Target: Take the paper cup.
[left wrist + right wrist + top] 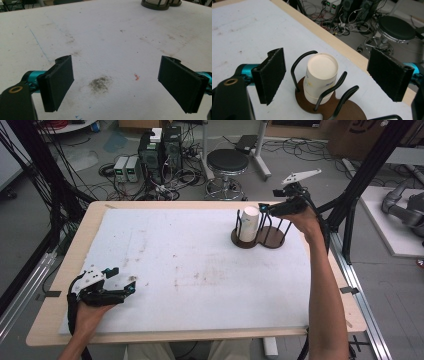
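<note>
Right gripper (266, 208) is held released, jaws spread wide, just above the white cup (248, 224), which is seated upside down in the left ring of the brown wire holder (272, 239) at the bench's (65, 270) far right; left gripper (122, 281) is rested released on the white mat (200, 270), near left corner
</note>
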